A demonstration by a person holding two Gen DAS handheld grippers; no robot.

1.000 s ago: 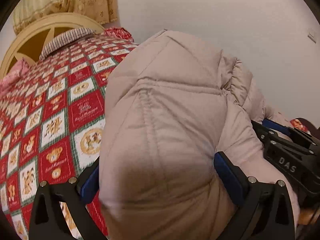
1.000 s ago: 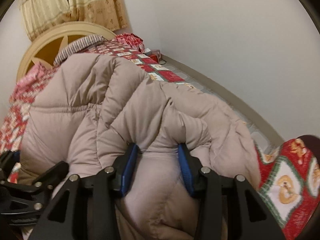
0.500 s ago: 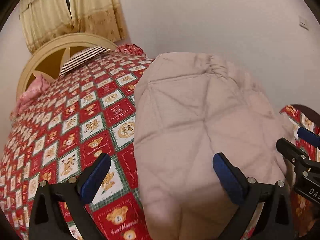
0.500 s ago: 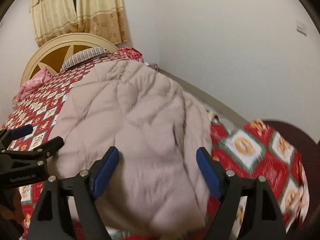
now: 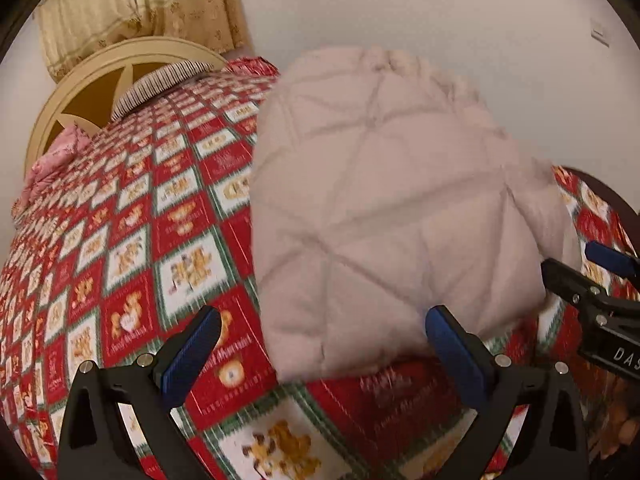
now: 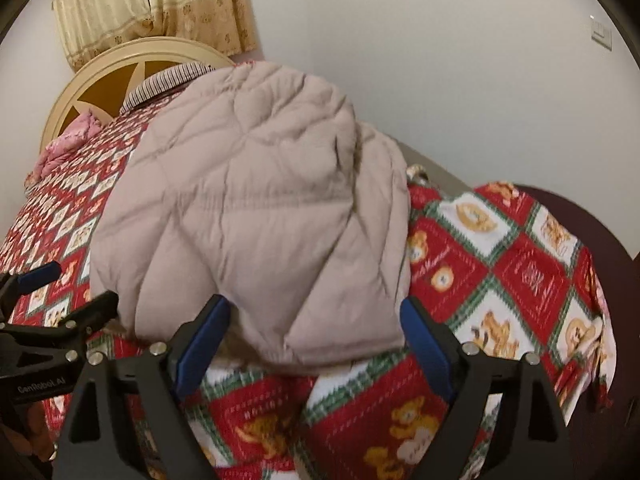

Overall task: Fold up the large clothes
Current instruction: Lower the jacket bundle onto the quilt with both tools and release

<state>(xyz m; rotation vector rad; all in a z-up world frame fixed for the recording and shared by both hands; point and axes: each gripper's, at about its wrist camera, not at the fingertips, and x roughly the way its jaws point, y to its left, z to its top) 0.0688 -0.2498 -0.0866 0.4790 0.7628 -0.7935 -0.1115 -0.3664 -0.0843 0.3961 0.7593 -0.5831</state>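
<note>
Right gripper point(image 6: 312, 344): jaws opening, blue pads spread wide, nothing pinched; near hem of beige quilted puffer jacket point(image 6: 256, 216) lies between them, untouched. Left gripper point(image 5: 322, 354): jaws wide apart, empty; jacket's near edge just beyond fingertips. Jacket lies folded in puffy mound on red-white-green teddy-bear patchwork bedspread point(image 6: 500, 256), near foot end of bed. Beyond: striped pillow point(image 5: 160, 84), cream arched wooden headboard point(image 5: 120, 64), yellow patterned curtain point(image 6: 160, 4), white wall.

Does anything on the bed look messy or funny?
Nothing much. The puffy coat lies folded on the bedspread, a bit lumpy, with one layer poking out along its wall-side edge. The bedspread's corner hangs loosely over the bed's end.
</note>
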